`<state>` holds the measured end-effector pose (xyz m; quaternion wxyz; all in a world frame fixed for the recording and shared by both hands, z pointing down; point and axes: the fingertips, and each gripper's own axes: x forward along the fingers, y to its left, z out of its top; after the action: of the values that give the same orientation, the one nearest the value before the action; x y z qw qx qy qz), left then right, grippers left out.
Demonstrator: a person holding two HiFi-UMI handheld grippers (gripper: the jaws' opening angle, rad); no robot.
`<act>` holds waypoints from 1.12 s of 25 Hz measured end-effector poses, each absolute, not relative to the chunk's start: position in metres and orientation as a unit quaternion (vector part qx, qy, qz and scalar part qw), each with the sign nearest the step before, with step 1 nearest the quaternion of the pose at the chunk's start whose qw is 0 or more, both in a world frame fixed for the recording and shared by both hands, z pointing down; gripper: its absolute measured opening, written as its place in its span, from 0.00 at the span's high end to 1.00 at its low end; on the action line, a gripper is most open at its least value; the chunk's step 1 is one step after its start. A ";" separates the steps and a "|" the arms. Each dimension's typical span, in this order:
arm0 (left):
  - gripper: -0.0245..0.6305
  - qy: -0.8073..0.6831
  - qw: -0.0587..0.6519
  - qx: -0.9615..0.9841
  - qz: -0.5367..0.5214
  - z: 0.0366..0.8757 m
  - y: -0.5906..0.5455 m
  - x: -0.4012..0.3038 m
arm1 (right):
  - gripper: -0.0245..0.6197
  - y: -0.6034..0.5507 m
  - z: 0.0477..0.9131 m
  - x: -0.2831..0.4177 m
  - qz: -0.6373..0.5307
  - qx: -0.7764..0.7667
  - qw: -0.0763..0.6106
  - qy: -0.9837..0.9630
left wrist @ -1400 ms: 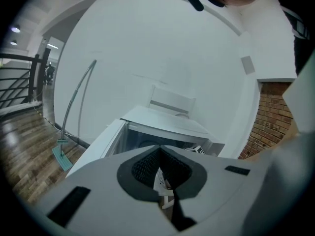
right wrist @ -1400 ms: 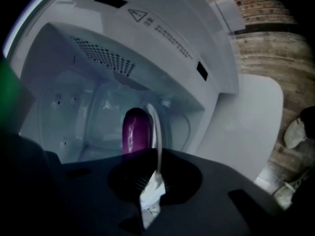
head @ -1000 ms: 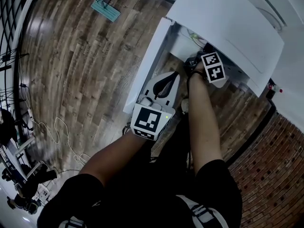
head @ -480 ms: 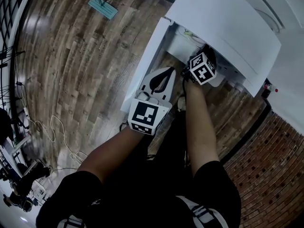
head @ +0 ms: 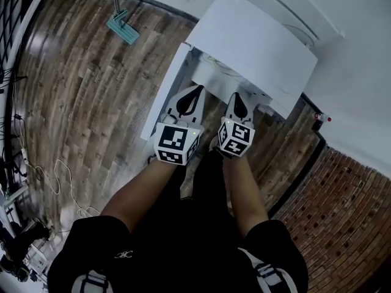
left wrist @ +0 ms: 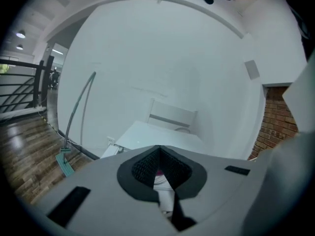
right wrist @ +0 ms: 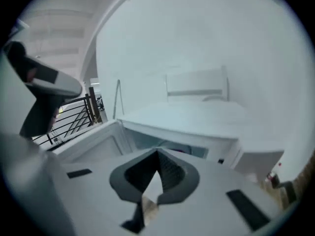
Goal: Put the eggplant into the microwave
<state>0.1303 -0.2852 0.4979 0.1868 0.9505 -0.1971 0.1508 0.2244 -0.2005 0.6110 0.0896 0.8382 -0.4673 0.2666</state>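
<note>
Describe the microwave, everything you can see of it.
The microwave is a plain white box with a smooth, flat top, set close to the white wall. Its door is swung wide open, to the left in the head view, exposing the pale cavity. Something dark shows faintly inside, but it is too small to identify. No contact with it is visible.

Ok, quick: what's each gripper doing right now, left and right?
Left gripper: closed, nothing between the jaws.
Right gripper: closed, nothing held.
</note>
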 end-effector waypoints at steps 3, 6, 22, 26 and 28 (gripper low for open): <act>0.96 -0.219 0.190 0.947 0.141 0.455 -0.289 0.136 | 0.94 -0.196 0.525 0.229 0.205 0.835 0.080 -0.505; 0.96 -0.232 0.172 0.949 0.131 0.407 -0.289 0.139 | 0.94 -0.192 0.445 0.235 0.163 0.840 0.060 -0.514; 0.96 -0.207 0.065 0.973 0.078 0.227 -0.240 0.172 | 0.94 -0.177 0.222 0.246 0.052 0.835 0.020 -0.547; 0.96 -0.211 0.062 0.973 0.076 0.224 -0.242 0.168 | 0.94 -0.181 0.225 0.244 0.070 0.830 0.017 -0.553; 0.96 -0.215 0.063 0.971 0.079 0.227 -0.245 0.164 | 0.94 -0.184 0.227 0.244 0.077 0.827 0.015 -0.556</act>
<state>0.1642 -0.2448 0.2270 0.0632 0.9713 -0.2151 0.0794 0.2441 -0.1839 0.2270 0.0151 0.8274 -0.5561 0.0774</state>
